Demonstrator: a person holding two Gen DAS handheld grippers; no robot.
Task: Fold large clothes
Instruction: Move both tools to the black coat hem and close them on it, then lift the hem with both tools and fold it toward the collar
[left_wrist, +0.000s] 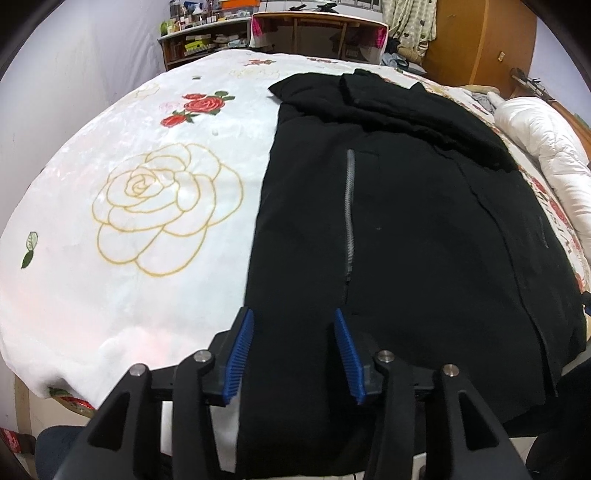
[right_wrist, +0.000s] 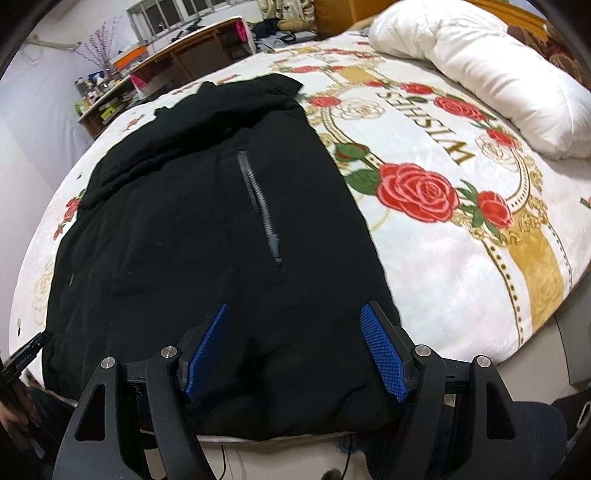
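Black jacket (left_wrist: 388, 221): lies flat on the floral blanket (left_wrist: 147, 184) of the bed, hem toward the near edge, sleeves already laid across the chest at the far end, a grey pocket zip (left_wrist: 349, 199) on each front panel; narrowed to a long strip, which suggests the next fold runs hem to collar. Left gripper (left_wrist: 293, 350): blue pads apart, nothing pinched, poised over the hem's left corner where black cloth meets blanket. Right gripper (right_wrist: 295, 350): jaws wide, empty, above the hem's right part, cloth beneath but not pressed. Both sit at the near corners, apparently so the hem can be lifted evenly. Surroundings: white duvet (right_wrist: 480, 74) bundled at the bed's right side, well apart from the jacket; wooden desk (left_wrist: 317, 33) and cluttered shelf (left_wrist: 199, 40) beyond the far edge. Obstructions: none on the blanket ahead of the jacket; the thick padded hem overhanging the bed edge may resist a clean pinch.
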